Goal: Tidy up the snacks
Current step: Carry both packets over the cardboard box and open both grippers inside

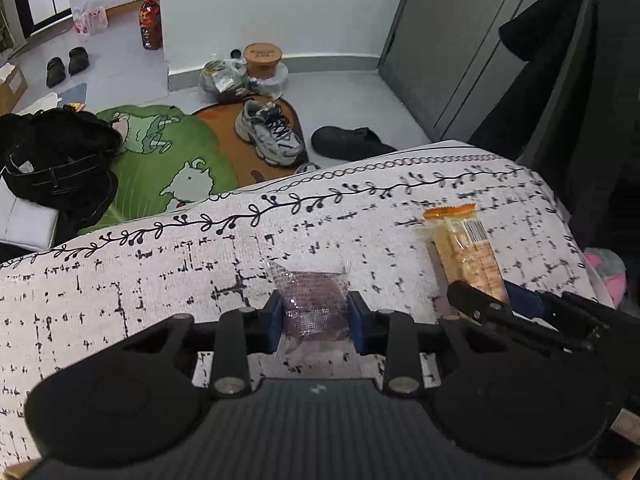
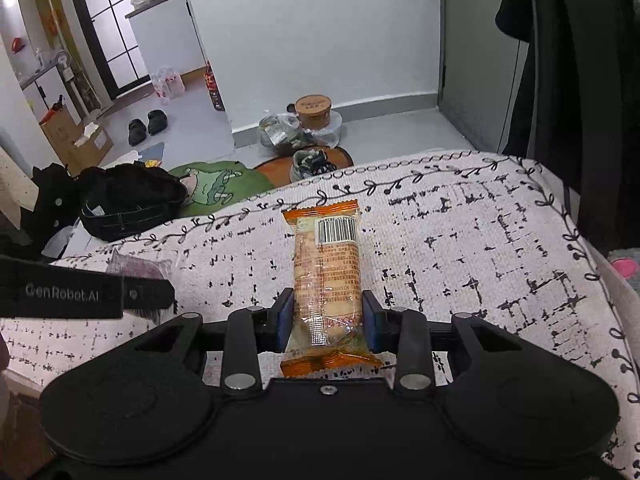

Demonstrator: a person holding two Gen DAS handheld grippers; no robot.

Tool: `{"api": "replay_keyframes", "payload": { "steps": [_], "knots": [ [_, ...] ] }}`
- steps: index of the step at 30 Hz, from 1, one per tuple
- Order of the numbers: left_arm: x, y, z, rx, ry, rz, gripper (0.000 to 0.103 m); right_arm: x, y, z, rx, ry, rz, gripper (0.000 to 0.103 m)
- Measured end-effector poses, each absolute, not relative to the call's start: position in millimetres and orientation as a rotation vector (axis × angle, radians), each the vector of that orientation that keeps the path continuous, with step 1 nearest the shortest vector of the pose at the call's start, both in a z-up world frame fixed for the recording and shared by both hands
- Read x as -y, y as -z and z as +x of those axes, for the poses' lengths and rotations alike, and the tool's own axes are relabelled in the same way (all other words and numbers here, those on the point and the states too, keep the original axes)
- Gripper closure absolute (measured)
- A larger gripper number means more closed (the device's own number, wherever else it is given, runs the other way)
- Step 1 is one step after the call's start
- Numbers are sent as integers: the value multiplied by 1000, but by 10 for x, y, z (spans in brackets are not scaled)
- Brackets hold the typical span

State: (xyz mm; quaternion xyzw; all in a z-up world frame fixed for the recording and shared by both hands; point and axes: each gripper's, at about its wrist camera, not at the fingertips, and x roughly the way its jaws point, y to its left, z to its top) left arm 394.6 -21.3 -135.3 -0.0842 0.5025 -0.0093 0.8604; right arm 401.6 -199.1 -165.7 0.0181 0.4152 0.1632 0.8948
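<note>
Each hand-held gripper is matte black plastic: a ribbed grey-black centre plate, two round side lobes, linkage bars with silver pivot screws, and blue finger pads [image 1: 275,320]. The left hand-held gripper [image 2: 120,294] carries pale "GenRobot.AI" lettering along its side.

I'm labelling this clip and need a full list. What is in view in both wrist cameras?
Clear mesh-patterned packet with a dark purple snack: one, between the left jaws.
Orange-ended wrapped biscuit bar: one, between the right jaws.
White cloth with black vine print: one, covering the surface.
Grey-white sneaker: one, on the brown mat.
Green cartoon rug: one, floor.
Black slippers: pair, far floor.
Brown-lidded tub: one, by the wall.
Red-labelled bottle: one, at the wall corner.
Left gripper: black, blue pads, shut on the packet.
Right gripper: same, shut on the bar.
</note>
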Motion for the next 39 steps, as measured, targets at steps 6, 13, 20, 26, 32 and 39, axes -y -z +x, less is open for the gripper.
{"api": "replay_keyframes", "payload": {
  "steps": [6, 13, 20, 26, 32, 39],
  "knots": [
    [193, 1221, 3722, -1033, 29, -205, 71, 1915, 1527, 3862, -832, -346, 15, 69],
    [68, 1018, 3426, -1003, 23, -205, 71, 1784, 1272, 3559, -792, -355, -10, 69],
    [-121, 760, 3058, -943, 15, -229, 71, 1784, 1038, 3229, -751, -323, -10, 69],
    [-274, 590, 2702, -905, 7, -244, 71, 1840, 910, 2919, -723, -303, 16, 69],
    [-400, 456, 2365, -884, -15, -257, 71, 1754, 709, 2645, -682, -337, 11, 69],
    [-535, 318, 2054, -863, -34, -250, 71, 1609, 554, 2341, -645, -394, -4, 69]
  ]
}}
